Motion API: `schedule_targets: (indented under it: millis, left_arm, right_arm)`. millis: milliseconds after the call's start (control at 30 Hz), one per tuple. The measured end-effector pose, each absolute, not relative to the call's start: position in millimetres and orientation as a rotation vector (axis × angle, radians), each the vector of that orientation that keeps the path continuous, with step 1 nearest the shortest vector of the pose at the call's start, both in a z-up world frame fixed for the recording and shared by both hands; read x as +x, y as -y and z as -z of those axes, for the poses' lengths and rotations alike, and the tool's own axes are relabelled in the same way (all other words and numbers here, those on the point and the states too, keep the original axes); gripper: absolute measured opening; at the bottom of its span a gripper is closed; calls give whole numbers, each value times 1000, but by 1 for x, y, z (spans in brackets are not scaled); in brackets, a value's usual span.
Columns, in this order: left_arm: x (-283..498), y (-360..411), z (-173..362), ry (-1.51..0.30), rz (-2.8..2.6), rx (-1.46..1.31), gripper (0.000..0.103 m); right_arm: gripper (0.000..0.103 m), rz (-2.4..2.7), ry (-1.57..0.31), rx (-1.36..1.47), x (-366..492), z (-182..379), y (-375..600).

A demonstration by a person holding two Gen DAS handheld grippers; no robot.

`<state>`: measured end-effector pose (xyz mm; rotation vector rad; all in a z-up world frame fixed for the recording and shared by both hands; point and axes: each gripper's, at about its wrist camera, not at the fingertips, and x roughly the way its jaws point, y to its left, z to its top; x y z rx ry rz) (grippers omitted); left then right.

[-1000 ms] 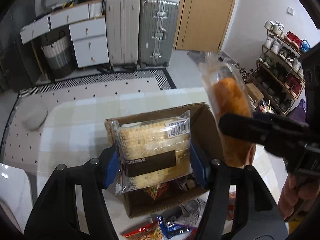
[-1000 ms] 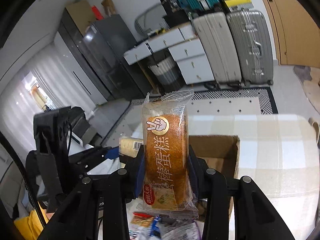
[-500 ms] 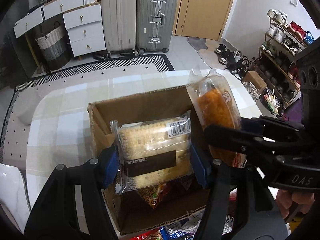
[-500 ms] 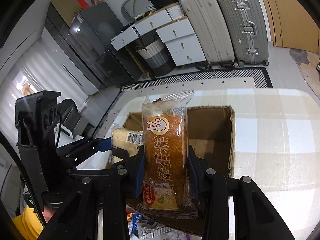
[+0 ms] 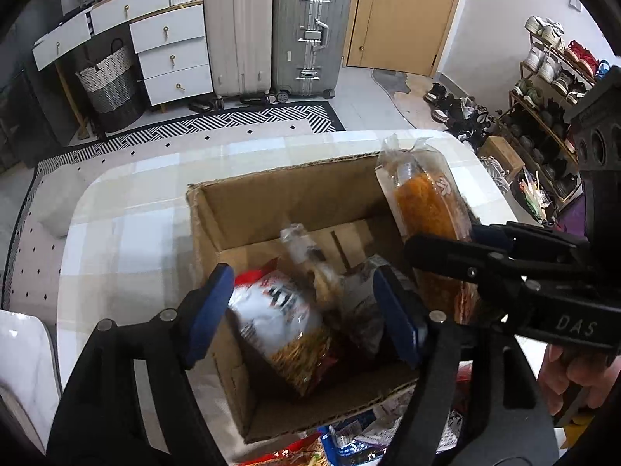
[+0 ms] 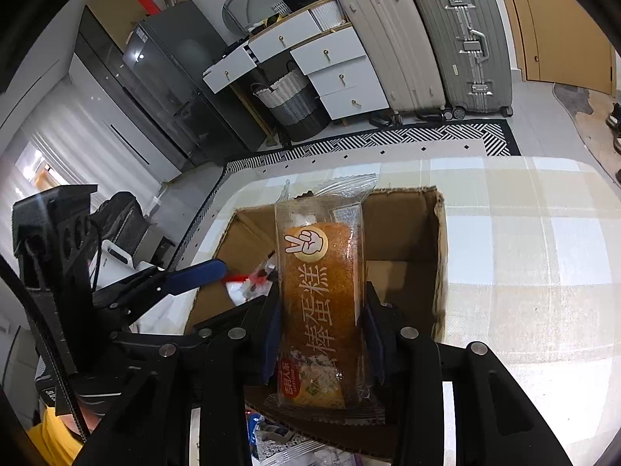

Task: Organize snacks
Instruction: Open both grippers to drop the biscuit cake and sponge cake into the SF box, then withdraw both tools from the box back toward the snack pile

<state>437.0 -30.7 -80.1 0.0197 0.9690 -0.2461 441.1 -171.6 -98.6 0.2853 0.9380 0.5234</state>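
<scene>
An open cardboard box [image 5: 271, 194] [image 6: 440, 256] sits on the checked table. My left gripper [image 5: 306, 310] is open above the box, with nothing between its blue pads. Below it, a pale cake pack [image 5: 310, 268], blurred, lies in the box beside a white-and-red snack bag [image 5: 275, 318] and a crumpled pack [image 5: 357, 310]. My right gripper [image 6: 322, 330] is shut on an orange cake roll in clear wrap [image 6: 322, 295] [image 5: 427, 209] and holds it upright over the box's right side.
Loose snack packs [image 5: 349, 439] [image 6: 287, 450] lie on the table in front of the box. The checked table [image 6: 524, 240] stretches right of the box. Suitcases [image 5: 271, 27], drawers [image 5: 170, 54] and a shoe rack [image 5: 551, 77] stand beyond.
My left gripper has opened and the pale cake pack has dropped into the box. Both grippers have moved forward over the box. The right gripper still holds the cake roll.
</scene>
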Motion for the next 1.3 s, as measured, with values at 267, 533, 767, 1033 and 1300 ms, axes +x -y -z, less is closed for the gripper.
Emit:
schedule_targets:
  millis: [267,533,767,1033,1300]
  left_arm:
    - [420,23,72,-955,252,22,74]
    - [393,18,51,-922,222,17,78]
    - [347,14,16,-864,195,23,80]
    - [257,9,-40,-716,177,15,83]
    - [150,4,-84,-604,224,-52,85]
  right_arm:
    - [38,-493,-972,265,440,99,165]
    - [48,-447,-933,215,429,82,163]
    - [48,-455,-805,182,381,35,166]
    - [74,-476,-446,99,251,-35,172]
    - [102,-454,-9,45,91,-67,176]
